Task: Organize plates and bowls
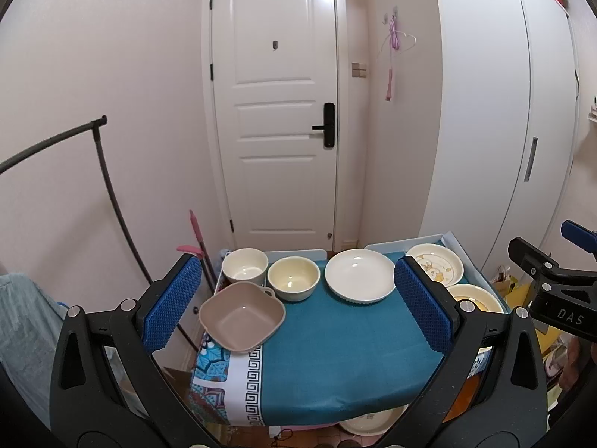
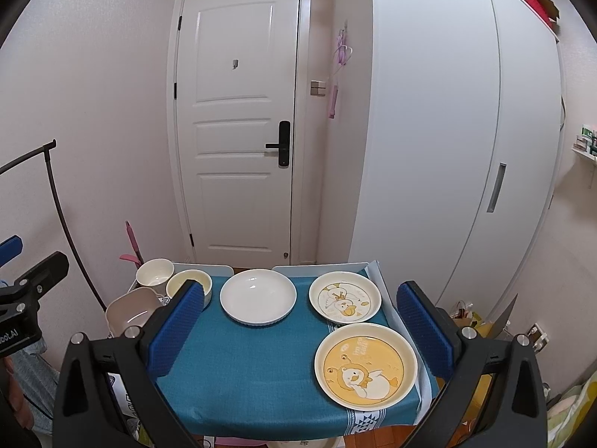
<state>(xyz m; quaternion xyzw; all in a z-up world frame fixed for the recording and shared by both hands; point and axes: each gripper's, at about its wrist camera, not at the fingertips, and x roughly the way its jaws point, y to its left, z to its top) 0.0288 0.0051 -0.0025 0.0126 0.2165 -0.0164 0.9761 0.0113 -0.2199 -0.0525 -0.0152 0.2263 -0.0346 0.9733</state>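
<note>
Grippers held above near table edge: left gripper (image 1: 298, 310) spread wide, nothing gripped; right gripper (image 2: 304, 330) likewise spread, empty. Teal cloth (image 2: 242, 366) laid over table. Yellow duck plate (image 2: 365, 366) seen at near right edge; brown square bowl (image 1: 241, 317) at left edge. Along far edge: white cup (image 1: 245, 266) at left corner, cream bowl (image 1: 294, 278), white plate (image 1: 360, 275), pale duck plate (image 2: 345, 298) near right corner. Door (image 1: 276, 112) seen beyond.

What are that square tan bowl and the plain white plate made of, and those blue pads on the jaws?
The square tan bowl looks like matte plastic: dull surface, moulded side handle. The plain white plate seems glazed ceramic, given its glossy highlights, though melamine is possible. The blue pads look like textured rubber or foam, with a fine ridged pattern.
</note>
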